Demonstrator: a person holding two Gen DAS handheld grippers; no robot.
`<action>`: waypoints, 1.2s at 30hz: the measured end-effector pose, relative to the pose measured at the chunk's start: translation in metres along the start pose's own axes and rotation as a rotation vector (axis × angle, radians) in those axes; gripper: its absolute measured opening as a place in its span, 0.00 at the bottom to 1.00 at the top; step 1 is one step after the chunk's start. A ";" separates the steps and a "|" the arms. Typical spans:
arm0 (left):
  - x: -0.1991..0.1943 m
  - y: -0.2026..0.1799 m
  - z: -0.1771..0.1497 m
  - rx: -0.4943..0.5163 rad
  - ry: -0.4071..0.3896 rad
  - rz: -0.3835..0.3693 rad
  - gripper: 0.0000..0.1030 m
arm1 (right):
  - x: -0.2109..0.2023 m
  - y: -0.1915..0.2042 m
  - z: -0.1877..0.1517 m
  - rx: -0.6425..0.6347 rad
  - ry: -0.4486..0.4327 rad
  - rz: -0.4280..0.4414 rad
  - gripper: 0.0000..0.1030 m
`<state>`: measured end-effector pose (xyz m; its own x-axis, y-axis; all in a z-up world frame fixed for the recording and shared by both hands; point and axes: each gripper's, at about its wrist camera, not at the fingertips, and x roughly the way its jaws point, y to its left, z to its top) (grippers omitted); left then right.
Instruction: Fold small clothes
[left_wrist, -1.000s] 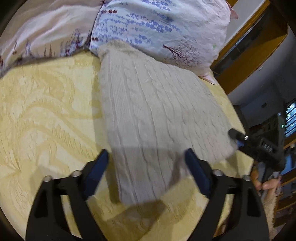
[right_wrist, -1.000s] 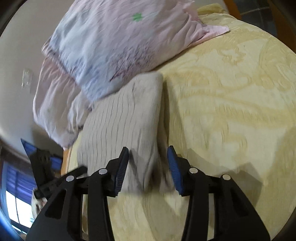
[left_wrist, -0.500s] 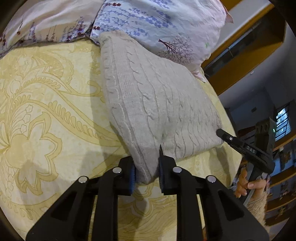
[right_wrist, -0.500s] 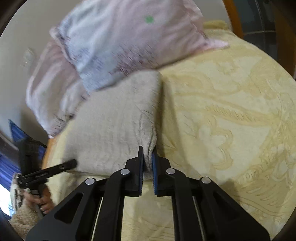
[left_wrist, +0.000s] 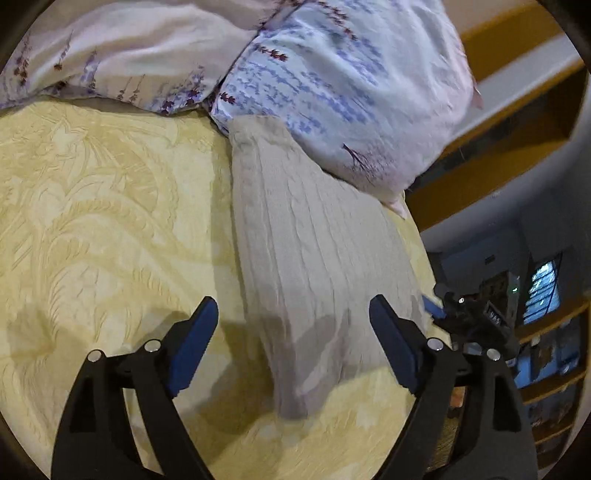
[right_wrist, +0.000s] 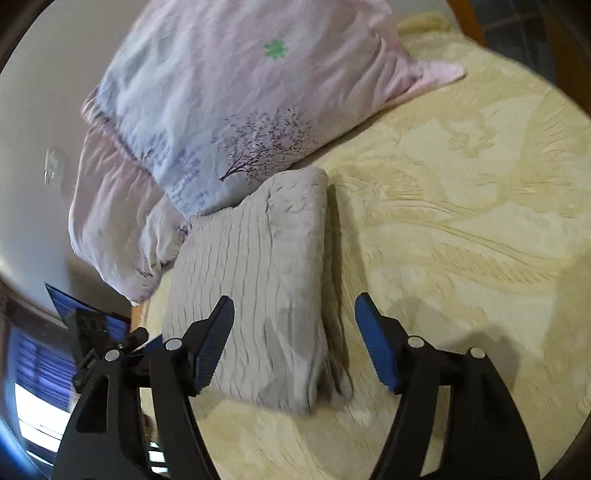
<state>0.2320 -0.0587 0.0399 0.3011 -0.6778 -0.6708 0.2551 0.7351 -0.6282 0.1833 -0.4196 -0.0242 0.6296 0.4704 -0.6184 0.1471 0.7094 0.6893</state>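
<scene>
Yellow patterned bedspread (left_wrist: 92, 221) covers the bed, where a folded beige knit sweater (left_wrist: 314, 266) lies flat, its far end touching a floral pillow (left_wrist: 332, 74) at the headboard side. Left gripper (left_wrist: 293, 339) hangs over the sweater's near edge, jaws spread wide and holding nothing. Right gripper (right_wrist: 293, 339), seen from the opposite side, is likewise spread apart above the sweater's near corner, empty. A second pillow (left_wrist: 110, 55) sits to the left of the first.
</scene>
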 end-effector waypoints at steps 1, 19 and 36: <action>0.005 0.001 0.007 -0.005 0.018 -0.005 0.82 | 0.006 -0.002 0.005 0.019 0.016 0.004 0.68; 0.064 0.002 0.041 -0.049 0.109 -0.069 0.81 | 0.057 -0.009 0.022 0.081 0.149 0.113 0.65; 0.027 0.007 0.035 -0.036 0.038 -0.173 0.37 | 0.051 0.018 0.009 0.052 0.109 0.245 0.32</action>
<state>0.2735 -0.0715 0.0314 0.2206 -0.7949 -0.5653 0.2672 0.6066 -0.7487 0.2248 -0.3877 -0.0394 0.5655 0.6807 -0.4657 0.0414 0.5405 0.8403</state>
